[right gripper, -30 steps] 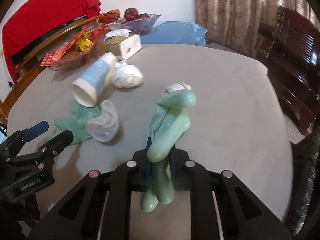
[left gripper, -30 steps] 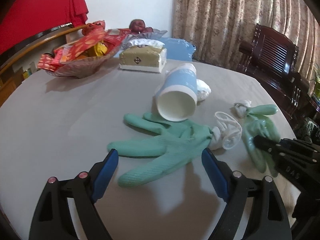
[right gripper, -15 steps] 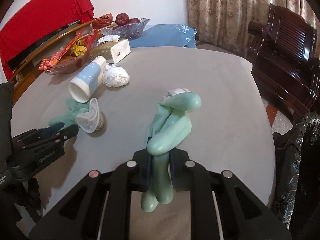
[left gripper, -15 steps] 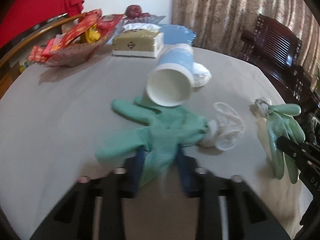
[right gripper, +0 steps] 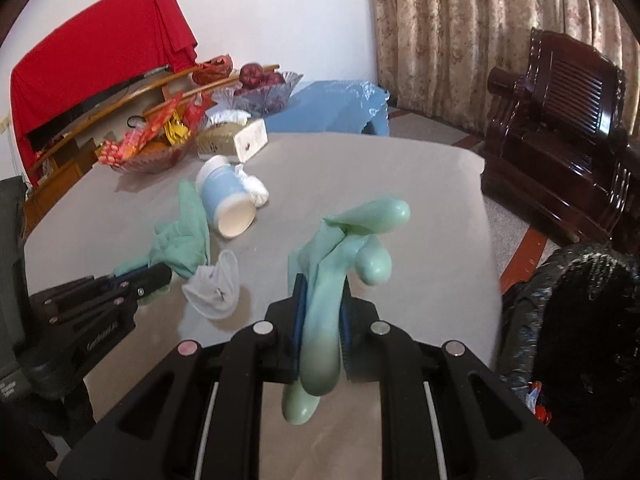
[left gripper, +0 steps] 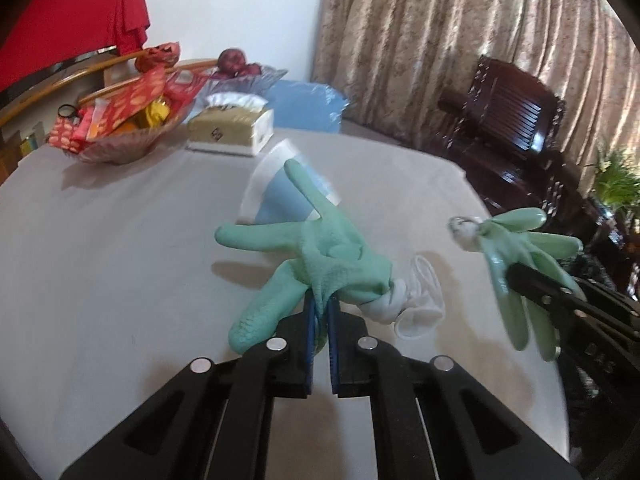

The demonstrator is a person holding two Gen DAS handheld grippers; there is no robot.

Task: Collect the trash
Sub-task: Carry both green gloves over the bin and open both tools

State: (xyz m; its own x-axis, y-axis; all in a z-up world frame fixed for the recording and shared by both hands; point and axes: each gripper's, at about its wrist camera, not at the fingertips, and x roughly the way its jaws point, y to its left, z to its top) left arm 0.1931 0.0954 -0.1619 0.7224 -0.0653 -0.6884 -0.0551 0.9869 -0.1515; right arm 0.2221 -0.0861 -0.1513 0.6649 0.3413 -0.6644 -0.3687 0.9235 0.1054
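Both grippers tip down toward the table (left gripper: 120, 240), side by side. Left gripper (left gripper: 320, 312) is pinched tight on a green glove (left gripper: 332, 256), blue pads nearly meeting w/ a fold of the palm between them; fingers splay out above the table, white cuff (left gripper: 416, 308) dangling off to the right. Right gripper (right gripper: 320, 312) is clamped on a 2nd glove (right gripper: 340, 264), smooth side out, fingertips drooping below the jaws. Cup (right gripper: 228, 204) lies on its side behind, tissue wad (right gripper: 254, 188) touching it. Black bag (right gripper: 572, 320) sits at the table's right edge.
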